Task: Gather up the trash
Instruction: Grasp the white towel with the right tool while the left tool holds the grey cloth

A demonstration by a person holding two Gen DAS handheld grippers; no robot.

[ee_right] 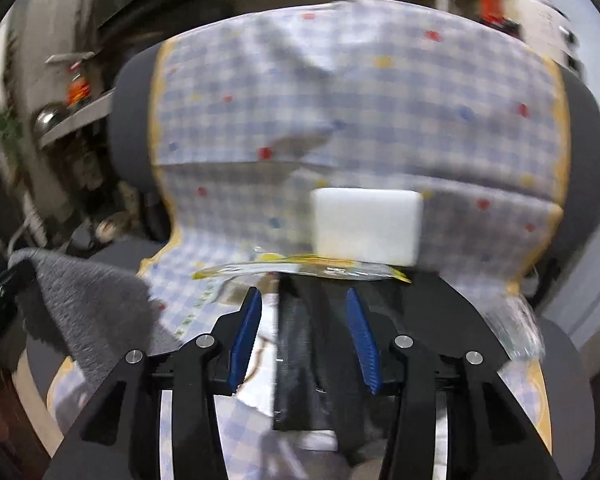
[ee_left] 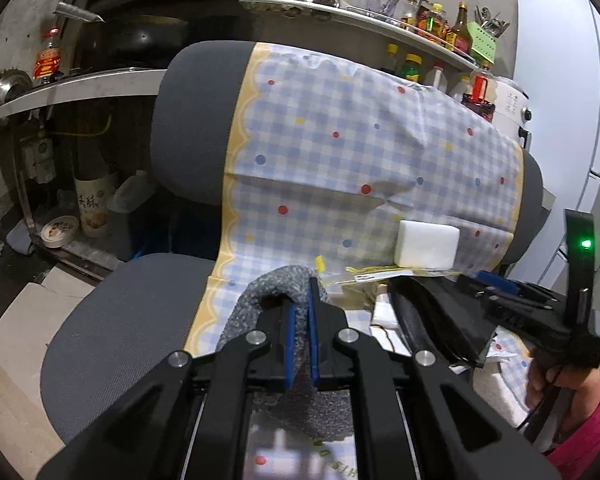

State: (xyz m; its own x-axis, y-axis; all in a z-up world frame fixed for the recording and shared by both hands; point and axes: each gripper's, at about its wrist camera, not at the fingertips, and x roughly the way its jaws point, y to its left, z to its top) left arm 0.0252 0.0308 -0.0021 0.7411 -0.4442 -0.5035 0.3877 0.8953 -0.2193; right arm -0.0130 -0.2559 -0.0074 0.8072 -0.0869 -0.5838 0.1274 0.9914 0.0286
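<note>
- The left gripper [ee_left: 300,312] tilts downward over the chair seat, its blue pads clamped on a grey fuzzy cloth [ee_left: 260,300].
- The right gripper [ee_right: 304,320] tilts downward, jaws partly apart, gripping nothing; a black flat object [ee_right: 300,360] lies below the gap.
- Yellow-edged plastic wrapper [ee_right: 300,270] lies on the checked cloth [ee_right: 340,100], just in front of the white foam block [ee_right: 366,224].
- A hand [ee_left: 556,380] in a pink sleeve grips the right gripper's handle.

Fuzzy grey cloth [ee_left: 256,300], matt checked fabric [ee_left: 340,140]

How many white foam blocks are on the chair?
1. The white rectangular foam block stands against the checked cloth at the back of the grey chair seat, behind the yellow-edged plastic wrapper. Others may be hidden under clutter.
</note>
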